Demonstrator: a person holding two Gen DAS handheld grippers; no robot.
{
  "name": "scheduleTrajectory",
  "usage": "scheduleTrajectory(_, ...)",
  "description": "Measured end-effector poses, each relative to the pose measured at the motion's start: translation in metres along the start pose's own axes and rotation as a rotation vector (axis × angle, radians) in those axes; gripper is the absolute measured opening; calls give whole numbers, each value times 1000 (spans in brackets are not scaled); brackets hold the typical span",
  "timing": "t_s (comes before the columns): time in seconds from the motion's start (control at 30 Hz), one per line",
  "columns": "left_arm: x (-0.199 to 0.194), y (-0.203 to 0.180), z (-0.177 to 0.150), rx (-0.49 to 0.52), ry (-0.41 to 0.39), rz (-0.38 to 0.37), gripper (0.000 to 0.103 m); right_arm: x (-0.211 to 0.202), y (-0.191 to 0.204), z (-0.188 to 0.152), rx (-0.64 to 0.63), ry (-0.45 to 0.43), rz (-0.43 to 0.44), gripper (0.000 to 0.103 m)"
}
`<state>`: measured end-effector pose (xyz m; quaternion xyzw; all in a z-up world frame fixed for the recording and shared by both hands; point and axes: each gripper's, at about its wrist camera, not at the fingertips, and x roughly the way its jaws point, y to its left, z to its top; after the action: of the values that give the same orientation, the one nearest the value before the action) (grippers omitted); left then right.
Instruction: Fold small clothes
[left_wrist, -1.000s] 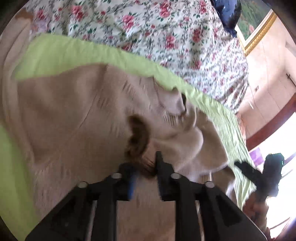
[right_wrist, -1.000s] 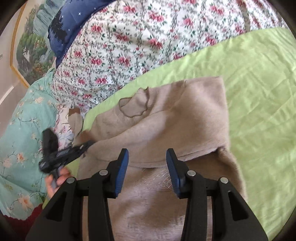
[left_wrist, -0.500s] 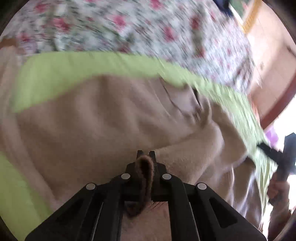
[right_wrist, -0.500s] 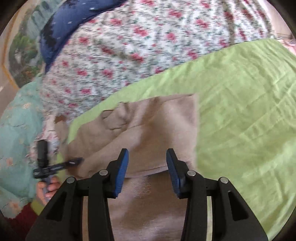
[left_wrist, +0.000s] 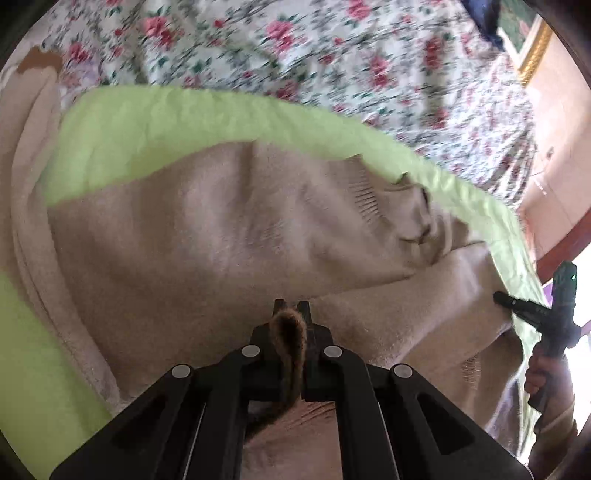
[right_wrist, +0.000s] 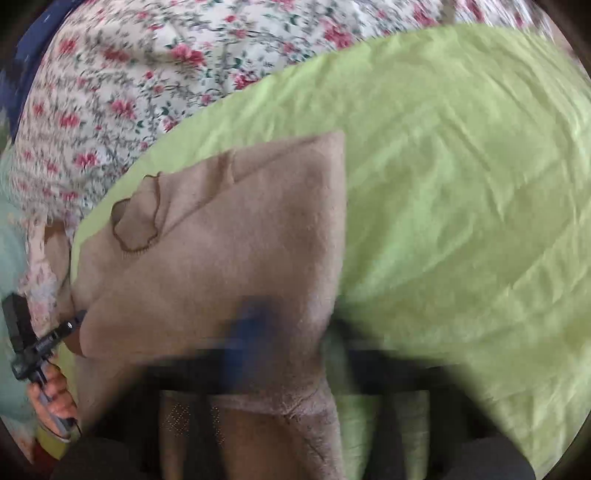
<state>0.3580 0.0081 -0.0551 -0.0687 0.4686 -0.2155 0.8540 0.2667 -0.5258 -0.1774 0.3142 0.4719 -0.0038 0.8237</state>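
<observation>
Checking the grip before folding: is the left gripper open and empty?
No, the left gripper is shut on a fold of the beige knitted sweater.

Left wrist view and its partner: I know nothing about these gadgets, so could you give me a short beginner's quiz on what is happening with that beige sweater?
1. Which colour is the sheet under the sweater? A blue, B light green, C white.
2. True or false: the left gripper holds nothing.
3. Fill in: the cover beyond the sheet has a ___ pattern.

Key:
1. B.
2. False: its fingers are shut on a fold of the sweater.
3. Floral.
</observation>
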Motion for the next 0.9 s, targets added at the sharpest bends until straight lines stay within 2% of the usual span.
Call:
scheduleTrajectory(0.1,1,-15,5,30,-10,6,4,-28,-13,8,-20,-67,-51,7)
scheduleTrajectory(0.17,13,-15,6,25,13,24,4,-23,-21,10,-16,-51,-98,2)
scheduleTrajectory(0.23,26,-10,5,-4,56,25,4,-7,-26,6,-19,12,-122,3)
scheduleTrajectory(0.3,24,-8,0,-18,57,16,6,-13,-13,-2,-55,-24,-163,3)
scheduleTrajectory(0.4,13,-2,-12,-32,37,-1,10,-33,14,-16,-112,-102,-71,3)
scheduleTrajectory(0.47,16,-2,-18,-30,52,19,12,-27,33,-26,-159,-88,9,4)
scheduleTrajectory(0.5,20,-2,-21,-15,57,54,13,-14,40,-28,-169,-43,33,4)
scheduleTrajectory(0.53,21,-1,-24,-7,57,75,13,-3,41,-30,-169,-9,24,4)
scheduleTrajectory(0.6,18,3,-25,-14,51,82,13,18,29,-31,-144,46,-79,4)
scheduleTrajectory(0.63,12,6,-26,-19,44,96,14,20,17,-30,-113,44,-108,4)
scheduleTrajectory(0.67,4,8,-27,-19,28,118,14,17,8,-29,-83,33,-83,0)
scheduleTrajectory(0.73,-16,13,-31,-7,-13,154,14,2,-9,-30,0,15,-42,0)
scheduleTrajectory(0.77,-25,17,-32,-9,-27,169,14,-7,-8,-32,5,-2,-38,5)
scheduleTrajectory(0.87,-53,36,-29,-41,-78,196,16,-32,5,-43,-12,-37,13,6)
scheduleTrajectory(0.9,-62,46,-23,-59,-99,223,23,-38,12,-46,-18,-41,55,7)
